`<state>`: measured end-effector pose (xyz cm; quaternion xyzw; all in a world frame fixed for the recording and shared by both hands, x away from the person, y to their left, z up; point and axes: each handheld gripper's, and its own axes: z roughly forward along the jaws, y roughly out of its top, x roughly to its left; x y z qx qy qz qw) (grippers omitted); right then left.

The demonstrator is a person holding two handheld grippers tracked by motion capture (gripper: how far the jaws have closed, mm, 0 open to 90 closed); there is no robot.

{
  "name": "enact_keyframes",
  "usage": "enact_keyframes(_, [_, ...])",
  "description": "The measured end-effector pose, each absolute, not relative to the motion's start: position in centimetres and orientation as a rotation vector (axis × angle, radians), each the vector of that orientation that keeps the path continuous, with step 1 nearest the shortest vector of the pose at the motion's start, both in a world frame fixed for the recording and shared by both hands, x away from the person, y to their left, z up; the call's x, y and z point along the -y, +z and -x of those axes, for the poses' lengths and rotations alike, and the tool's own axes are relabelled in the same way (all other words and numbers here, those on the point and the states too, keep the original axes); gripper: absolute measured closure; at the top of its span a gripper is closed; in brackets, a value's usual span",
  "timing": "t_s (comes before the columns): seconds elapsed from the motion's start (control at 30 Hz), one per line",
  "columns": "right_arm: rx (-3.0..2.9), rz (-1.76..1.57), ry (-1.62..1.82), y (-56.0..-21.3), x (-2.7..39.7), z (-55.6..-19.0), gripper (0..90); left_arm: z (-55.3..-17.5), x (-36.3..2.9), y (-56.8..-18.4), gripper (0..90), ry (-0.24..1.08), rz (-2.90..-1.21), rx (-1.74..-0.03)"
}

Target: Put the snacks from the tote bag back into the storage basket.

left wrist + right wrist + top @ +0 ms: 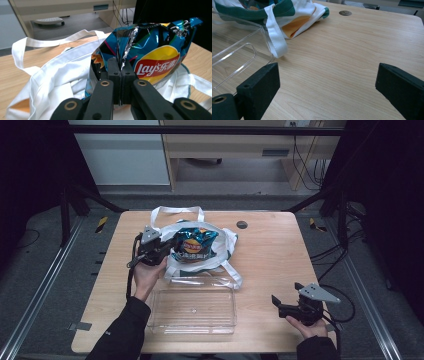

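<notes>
Crisp bag point(152, 47) edge pinched in left claw point(121, 72).

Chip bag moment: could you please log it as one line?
left gripper: shut on chip bag | bag over white tote | right gripper: open, empty | clear tray: empty

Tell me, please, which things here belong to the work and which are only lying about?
In the work:
- left claw, shut on the chip bag
- white tote bag under it

Lying about:
- clear tray
- right claw, open over the table
</notes>
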<state>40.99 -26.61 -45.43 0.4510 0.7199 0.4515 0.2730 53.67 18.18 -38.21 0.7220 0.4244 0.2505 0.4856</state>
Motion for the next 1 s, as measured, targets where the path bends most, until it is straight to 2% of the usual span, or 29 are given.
enact_keyframes(0.13, [-1.939,-1.213,1.213,-45.4,26.5,-41.0,5.9,-53.6,-18.4,-38.1,81.9,0.616,-1.747,-1.002])
enact_keyframes(0.27, [-1.938,-1.212,1.213,-45.4,26.6,-41.0,5.9,-53.8,-18.4,-37.5,61.0,0.666,-1.732,-0.980])
enact_keyframes(0.4, [-1.938,-1.211,1.213,-45.5,26.6,-41.0,5.9,-54.1,-18.2,-36.9,56.0,0.672,-1.729,-0.976])
enact_keyframes(0.5, [-1.938,-1.213,1.215,-45.4,26.6,-41.0,5.9,-54.4,-18.0,-36.9,58.6,0.666,-1.742,-0.979])
enact_keyframes(0.67, [-1.939,-1.211,1.215,-45.4,26.6,-41.0,5.9,-55.0,-17.8,-37.4,68.3,0.642,-1.777,-0.997])
enact_keyframes(0.9, [-1.943,-1.216,1.217,-45.5,26.5,-41.0,5.9,-55.1,-17.8,-37.4,87.4,0.631,-1.779,-1.007])
enact_keyframes(1.0, [-1.940,-1.213,1.217,-45.4,26.6,-41.0,5.9,-54.9,-17.5,-37.4,88.4,0.640,-1.782,-1.011])
